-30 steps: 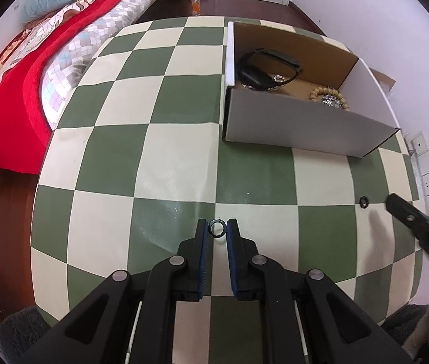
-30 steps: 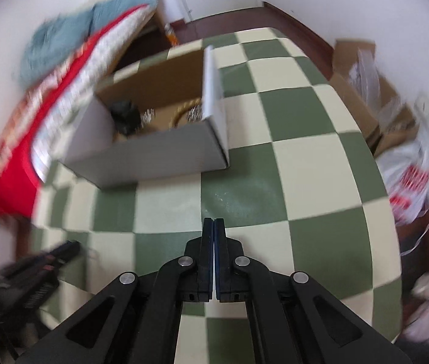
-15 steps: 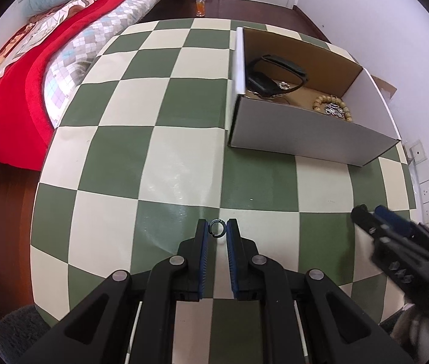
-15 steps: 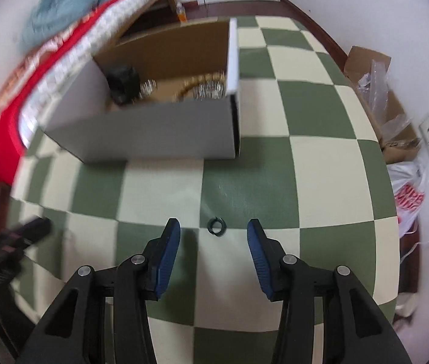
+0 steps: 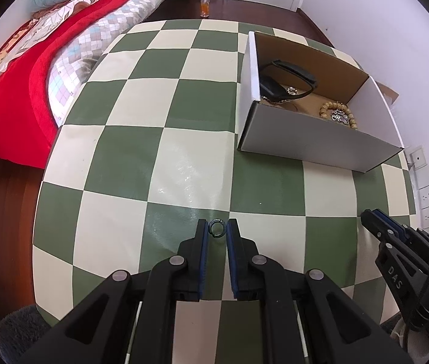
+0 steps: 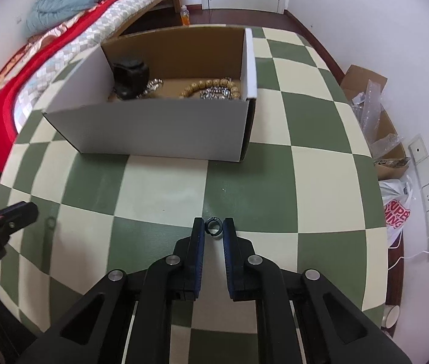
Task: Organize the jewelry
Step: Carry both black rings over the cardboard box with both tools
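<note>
1. A small dark ring (image 5: 210,229) sits pinched between the blue pads of the left gripper (image 5: 217,227). It is on the near side of the cardboard box (image 5: 305,142), well short of its front wall.
2. A second dark ring (image 6: 207,227) is clasped the same way in the right gripper (image 6: 213,224), just in front of the box's right corner. The pads look to be touching it on both sides, though the wide lens makes a hairline gap hard to rule out.
3. Each ring is taken across its width at the very fingertips, probably because so thin a hoop gives the pads nothing else to bite on.
4. Inside the box lie a wooden bead bracelet (image 5: 336,110) towards its right wall and a black strap (image 5: 293,71) towards its left. That marks the box as the collecting place for the jewelry.
5. The box is open at the top, so either ring can be carried over the front wall and let fall.
6. Around the box, the checked tablecloth (image 5: 153,151) shows no other loose pieces.
</note>
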Demonstrator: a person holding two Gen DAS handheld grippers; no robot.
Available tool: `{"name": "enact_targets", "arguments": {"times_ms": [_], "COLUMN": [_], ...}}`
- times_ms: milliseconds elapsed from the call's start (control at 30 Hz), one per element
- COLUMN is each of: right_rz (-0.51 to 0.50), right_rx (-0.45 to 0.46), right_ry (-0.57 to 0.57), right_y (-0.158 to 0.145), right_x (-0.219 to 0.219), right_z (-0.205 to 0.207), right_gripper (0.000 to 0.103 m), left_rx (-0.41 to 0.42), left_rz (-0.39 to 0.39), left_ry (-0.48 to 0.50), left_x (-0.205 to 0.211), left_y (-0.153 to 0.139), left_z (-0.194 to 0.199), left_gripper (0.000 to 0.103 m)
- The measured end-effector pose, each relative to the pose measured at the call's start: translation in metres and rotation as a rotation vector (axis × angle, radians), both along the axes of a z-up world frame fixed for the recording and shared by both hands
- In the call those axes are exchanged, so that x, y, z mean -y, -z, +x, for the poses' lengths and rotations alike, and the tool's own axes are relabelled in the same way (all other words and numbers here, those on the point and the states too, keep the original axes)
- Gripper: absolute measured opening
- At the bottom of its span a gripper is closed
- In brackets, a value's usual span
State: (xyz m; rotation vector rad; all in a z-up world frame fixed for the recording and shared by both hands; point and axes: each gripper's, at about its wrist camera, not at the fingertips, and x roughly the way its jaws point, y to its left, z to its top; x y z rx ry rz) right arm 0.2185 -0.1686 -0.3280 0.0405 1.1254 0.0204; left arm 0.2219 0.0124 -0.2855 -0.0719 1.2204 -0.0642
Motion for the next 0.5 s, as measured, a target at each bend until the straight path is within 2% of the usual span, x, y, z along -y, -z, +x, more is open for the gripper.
{"name": "enact_targets", "arguments": {"times_ms": [167,267,400,500], "right_rz": [0.058,0.111,0.28,0.39], "right_rx": [0.054,0.103,0.139,0.128], "right_ry": [0.007,0.01,0.02,0.03], "right_y": [-0.029,-0.06,-0.096,-0.106], "right_x": [0.007,0.012,0.023,0.028], "right_z": [-0.009,-0.01,0.007,0.032], "right_gripper": [0.013,0.013,0.013,0.013], "left_rx": [0.012,0.027,0.038,0.042], "left_rz": [-0.034,-0.086,-0.192,-0.241], "left_ry": [0.012,0.029,0.047,0.073], "left_x": [0.004,0.01,0.018,0.027], "left_y": [-0.016,-0.038,-0.068,-0.084], "left_z": [0.0,0.006,0.029,0.058], "left_gripper": [0.009,0.009,0.009,0.009]}}
